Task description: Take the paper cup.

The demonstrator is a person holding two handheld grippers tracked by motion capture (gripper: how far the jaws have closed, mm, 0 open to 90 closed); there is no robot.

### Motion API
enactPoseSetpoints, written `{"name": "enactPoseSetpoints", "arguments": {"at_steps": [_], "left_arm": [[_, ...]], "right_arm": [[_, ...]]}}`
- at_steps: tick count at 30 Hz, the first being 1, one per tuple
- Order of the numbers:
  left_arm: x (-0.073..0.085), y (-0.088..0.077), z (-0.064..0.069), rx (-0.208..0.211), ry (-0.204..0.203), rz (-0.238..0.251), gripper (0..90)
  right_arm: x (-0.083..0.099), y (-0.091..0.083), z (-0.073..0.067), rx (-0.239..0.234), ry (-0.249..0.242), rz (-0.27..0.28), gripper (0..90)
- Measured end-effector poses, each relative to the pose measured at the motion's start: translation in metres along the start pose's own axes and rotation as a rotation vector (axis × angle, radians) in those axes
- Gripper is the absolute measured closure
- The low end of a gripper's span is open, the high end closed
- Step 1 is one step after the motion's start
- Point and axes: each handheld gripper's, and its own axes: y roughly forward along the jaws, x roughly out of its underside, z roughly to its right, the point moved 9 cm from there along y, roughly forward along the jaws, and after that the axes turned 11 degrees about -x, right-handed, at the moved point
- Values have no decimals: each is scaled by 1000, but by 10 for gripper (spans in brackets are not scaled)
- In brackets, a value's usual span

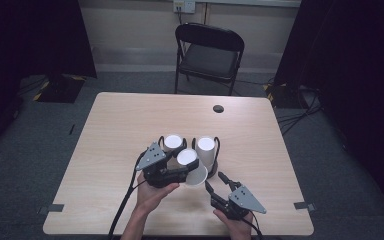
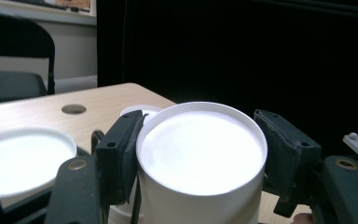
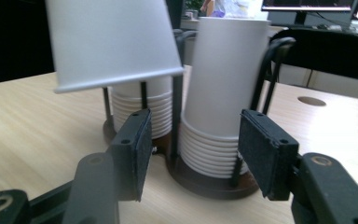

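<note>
Fingers of the left gripper clamp an upside-down paper cup just in front of two cup stacks on the tabletop, while the right gripper, fingers parted and empty, points toward the stacks from nearer the person.

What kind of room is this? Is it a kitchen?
Probably not a kitchen; it looks more like a lab or recording room. Black curtains hang at the sides, cables trail over the grey carpet, and there is just a plain wooden table and a folding chair.
</note>
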Motion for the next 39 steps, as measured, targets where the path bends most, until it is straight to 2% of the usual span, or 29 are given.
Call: {"name": "enactPoseSetpoints", "arguments": {"at_steps": [1,4,6,9,12,16,18,23,32,35,39], "left_arm": [[3,-1,-1,8,-16,-5,352],[7,-3,-4,-3,-36,-15,352],[9,-5,-6,15,-77,-18,352],[11,-7,-7,7,-86,-29,351],[12,-10,-10,16,-129,-27,351],[13,-13,-10,49,-186,-25,351],[13,-14,-8,56,-188,-29,351],[12,-19,-3,96,-234,-29,351],[14,-19,4,155,-292,-42,351],[14,-19,7,174,-301,-43,350],[16,-17,9,177,-306,-47,348]], "right_arm": [[0,1,-2,-5,-5,2,456],[0,3,-10,-30,-40,4,460],[0,4,-14,-43,-53,13,461],[-3,5,-20,-63,-78,33,484],[-6,7,-24,-80,-100,42,509],[-9,8,-27,-83,-119,69,518],[-11,9,-27,-85,-142,78,523],[-17,11,-30,-102,-178,110,560],[-22,21,-31,-129,-195,133,615],[-25,22,-30,-130,-195,147,640],[-29,22,-30,-129,-194,183,681]]}}
